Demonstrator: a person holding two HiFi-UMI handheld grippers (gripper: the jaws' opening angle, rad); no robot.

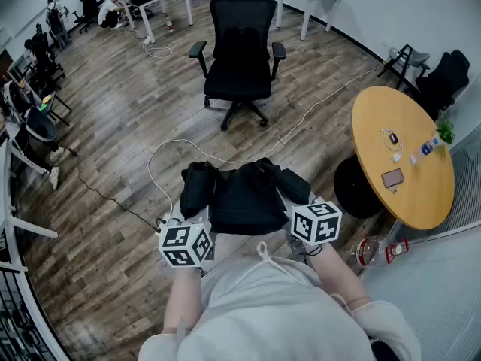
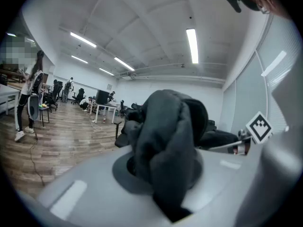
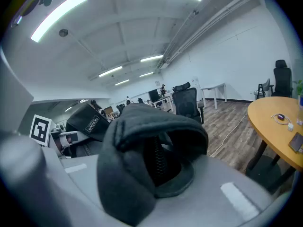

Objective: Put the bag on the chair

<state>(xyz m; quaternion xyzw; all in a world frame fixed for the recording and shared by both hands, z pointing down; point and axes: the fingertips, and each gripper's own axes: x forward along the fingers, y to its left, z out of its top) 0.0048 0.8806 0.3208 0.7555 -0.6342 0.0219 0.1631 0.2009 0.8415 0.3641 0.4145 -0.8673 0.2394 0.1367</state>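
Close in front of the person, the left claw (image 2: 164,176) and the right claw (image 3: 152,174) are each closed tight on a fold of the black backpack (image 1: 244,198), held between them above the wooden floor (image 1: 120,126), well apart from the black office chair (image 1: 240,59) farther ahead.

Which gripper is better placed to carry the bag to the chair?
Neither clearly: the left gripper and right gripper each clamp one side of the bag, and the chair stands straight ahead.
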